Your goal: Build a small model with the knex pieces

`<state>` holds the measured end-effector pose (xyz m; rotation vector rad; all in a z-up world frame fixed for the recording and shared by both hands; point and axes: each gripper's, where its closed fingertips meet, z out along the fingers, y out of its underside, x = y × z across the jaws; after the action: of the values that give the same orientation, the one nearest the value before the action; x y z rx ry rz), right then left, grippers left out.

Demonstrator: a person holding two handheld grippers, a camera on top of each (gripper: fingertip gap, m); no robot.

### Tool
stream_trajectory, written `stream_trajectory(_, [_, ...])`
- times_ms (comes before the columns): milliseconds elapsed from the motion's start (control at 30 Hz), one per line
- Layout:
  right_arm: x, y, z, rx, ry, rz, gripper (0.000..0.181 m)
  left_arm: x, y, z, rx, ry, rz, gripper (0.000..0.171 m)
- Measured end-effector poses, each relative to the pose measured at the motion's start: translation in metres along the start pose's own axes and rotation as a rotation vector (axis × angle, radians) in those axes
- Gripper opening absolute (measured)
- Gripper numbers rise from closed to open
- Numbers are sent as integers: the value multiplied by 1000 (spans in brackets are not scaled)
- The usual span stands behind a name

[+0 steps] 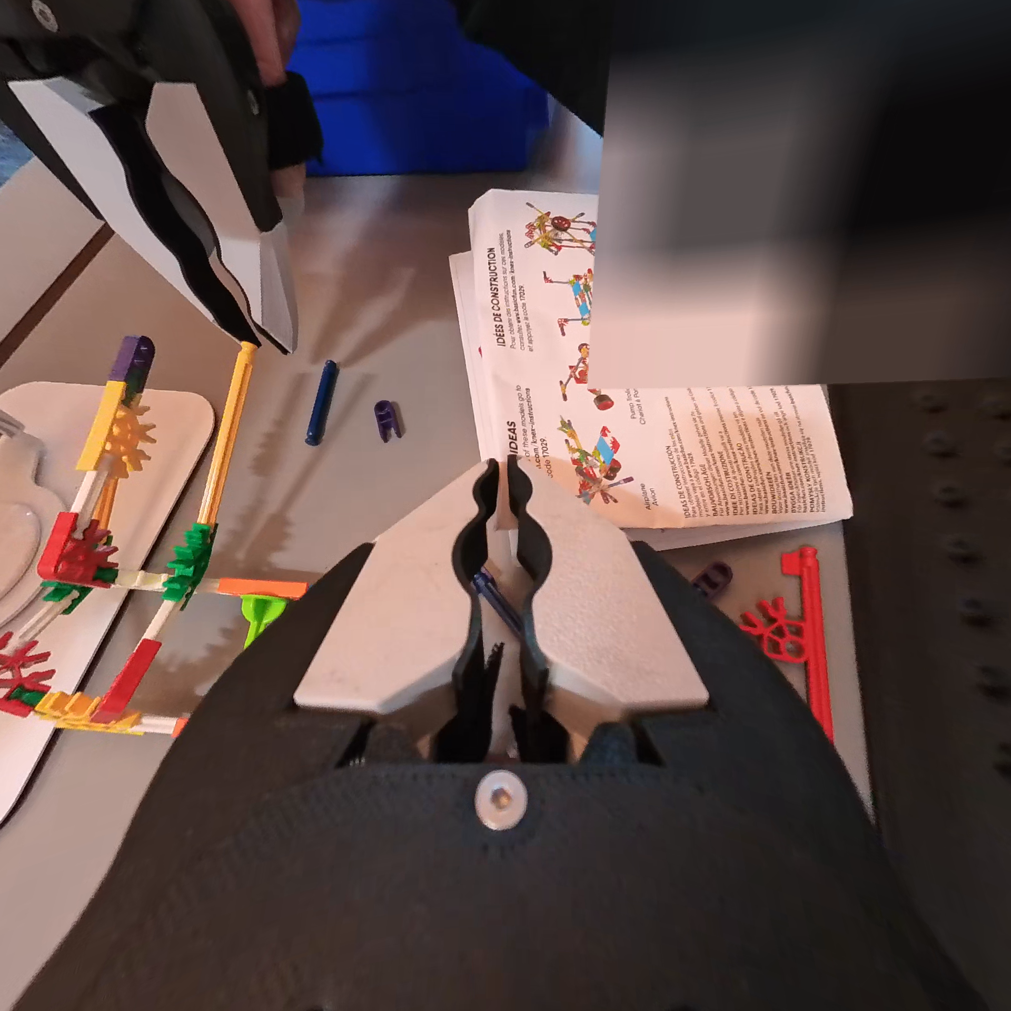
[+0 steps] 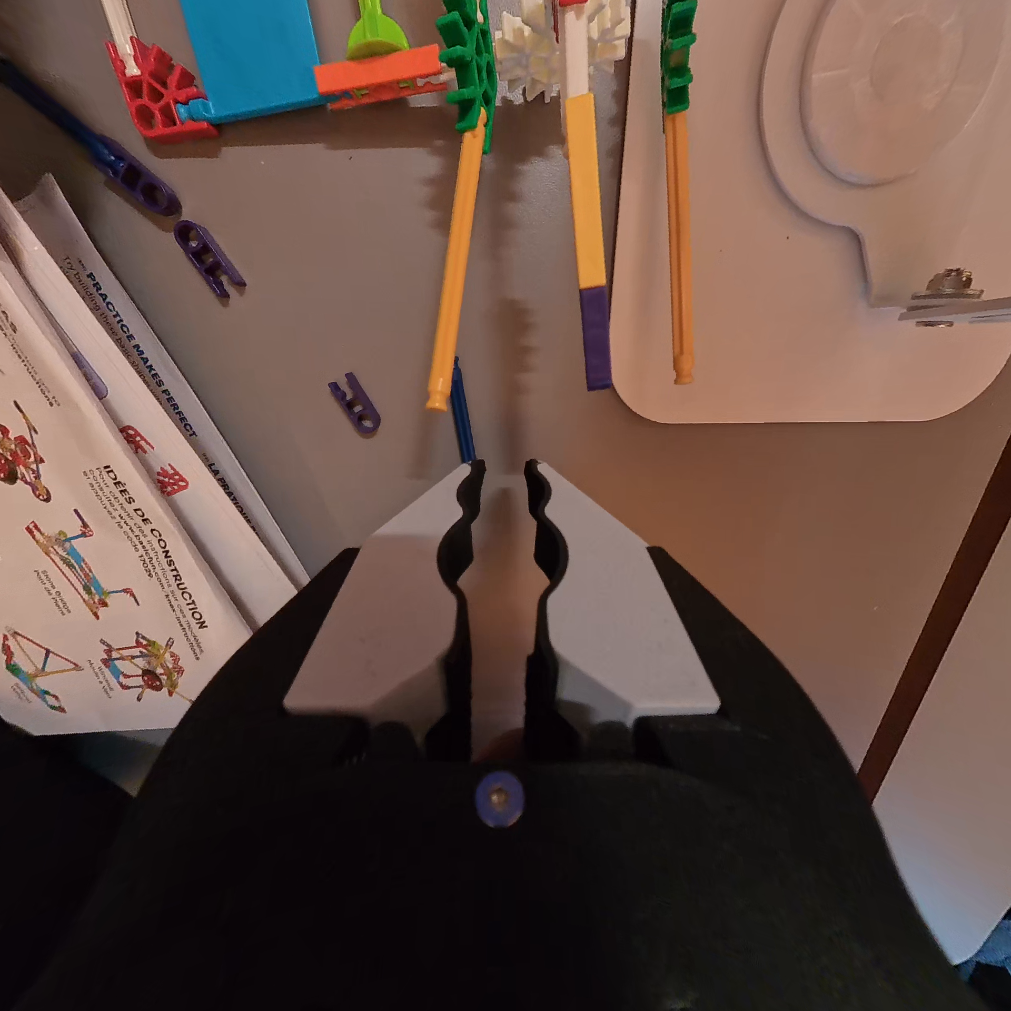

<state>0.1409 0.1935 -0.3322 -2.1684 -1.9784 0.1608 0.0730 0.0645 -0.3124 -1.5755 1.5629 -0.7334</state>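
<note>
My left gripper (image 1: 503, 465) hovers above the grey table with its jaws almost together. Only a thin slit is left, and a sliver of white shows in it. A dark blue rod (image 1: 495, 596) on the table shows through the gap farther back. My right gripper (image 2: 504, 465) is slightly open and empty. Its tips are low over the table, just short of a loose blue rod (image 2: 462, 416) and the free end of a yellow rod (image 2: 457, 262). The right gripper also shows in the left wrist view (image 1: 271, 342), at the yellow rod's tip (image 1: 249, 347). A small purple connector (image 2: 355, 407) lies beside them.
A colourful rod-and-connector structure (image 1: 180, 563) lies partly on a white board (image 2: 820, 355). Instruction booklets (image 1: 711, 465) lie on the table. Two more purple connectors (image 2: 208, 262) and a red rod with a connector (image 1: 809, 629) are loose. A blue bin (image 1: 416, 98) stands behind, and a black perforated board (image 1: 930, 547) is at the right. My hands' fingertips stand some 15 cm from each other. The small purple connector (image 2: 355, 407) is about 6 cm from my right fingertips. The left camera catches it too, in the left wrist view (image 1: 389, 419).
</note>
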Motion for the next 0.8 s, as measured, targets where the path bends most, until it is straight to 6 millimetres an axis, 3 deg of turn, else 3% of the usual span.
stream_trajectory(800, [0,-1,-3,5,10,-4,14,2,-5,-2,25,6,-1,1])
